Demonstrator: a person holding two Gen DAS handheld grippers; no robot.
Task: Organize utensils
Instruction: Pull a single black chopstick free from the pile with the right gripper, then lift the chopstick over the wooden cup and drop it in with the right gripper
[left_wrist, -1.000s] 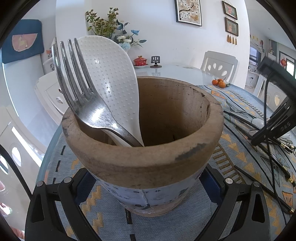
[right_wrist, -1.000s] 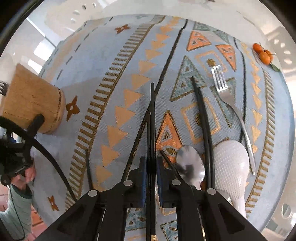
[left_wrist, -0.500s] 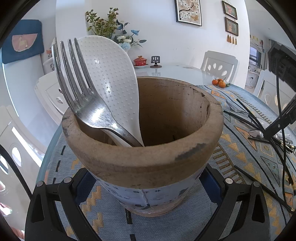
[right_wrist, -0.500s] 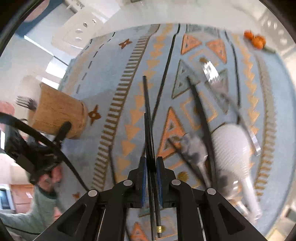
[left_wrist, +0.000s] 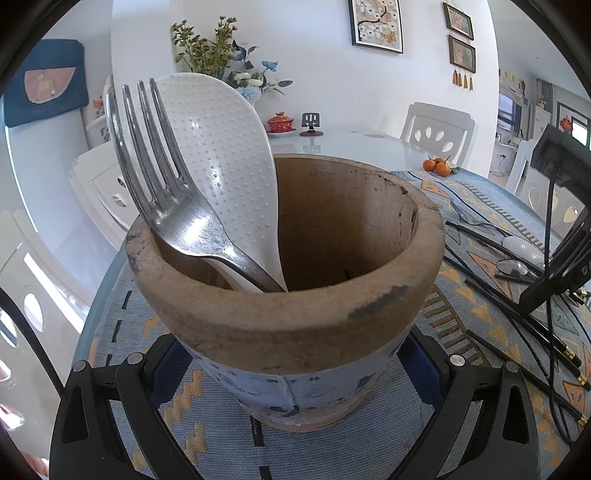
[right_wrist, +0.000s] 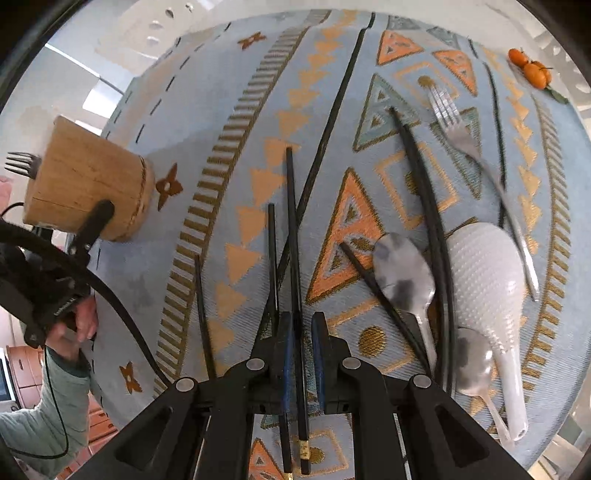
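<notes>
A wooden utensil pot (left_wrist: 295, 295) fills the left wrist view. It holds a metal fork (left_wrist: 166, 192) and a white rice paddle (left_wrist: 229, 166). My left gripper (left_wrist: 293, 354) is shut on the pot's base, with a blue pad against each side. From above, the pot (right_wrist: 88, 177) stands at the left edge of the patterned cloth (right_wrist: 229, 129). My right gripper (right_wrist: 301, 325) points steeply down and is shut on a pair of black chopsticks (right_wrist: 293, 229), clear of the pot.
On the cloth lie a fork (right_wrist: 465, 140), a white rice paddle (right_wrist: 484, 269), two metal spoons (right_wrist: 402, 269), a chopstick pair (right_wrist: 421, 192) and loose chopsticks (right_wrist: 201, 302). Tangerines (right_wrist: 532, 68) sit at the far right. A person's hand (right_wrist: 74, 325) holds the left gripper.
My right gripper has shifted across the cloth with the chopsticks in its grip, and it has tilted a little. The left gripper and the pot have stayed put.
</notes>
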